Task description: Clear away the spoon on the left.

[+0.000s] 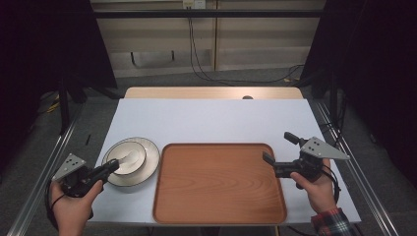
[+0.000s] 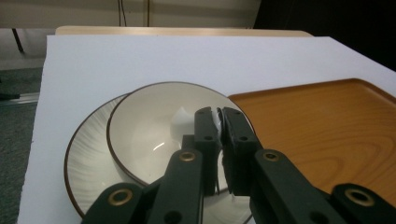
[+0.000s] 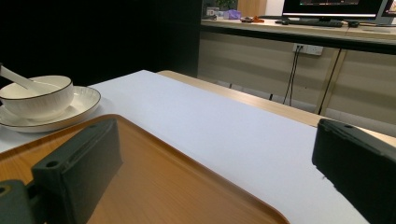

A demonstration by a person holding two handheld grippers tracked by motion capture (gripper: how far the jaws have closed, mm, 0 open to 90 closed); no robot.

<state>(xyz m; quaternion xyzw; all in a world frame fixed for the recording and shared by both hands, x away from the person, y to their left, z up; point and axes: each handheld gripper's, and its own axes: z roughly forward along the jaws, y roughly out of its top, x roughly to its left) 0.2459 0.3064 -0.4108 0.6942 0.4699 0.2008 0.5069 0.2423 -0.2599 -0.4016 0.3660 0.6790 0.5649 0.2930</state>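
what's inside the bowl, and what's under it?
Inside the bowl lies a white spoon; the left gripper is shut on its handle, and the jaws cover part of it. The bowl sits on a plate, whose centre is covered.

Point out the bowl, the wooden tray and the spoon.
bowl (image 2: 140, 135): left gripper view, its bare inner wall.
wooden tray (image 1: 216, 184): high view, the middle of its bare floor.
spoon (image 3: 16, 78): right gripper view, its white handle rising out of the bowl.
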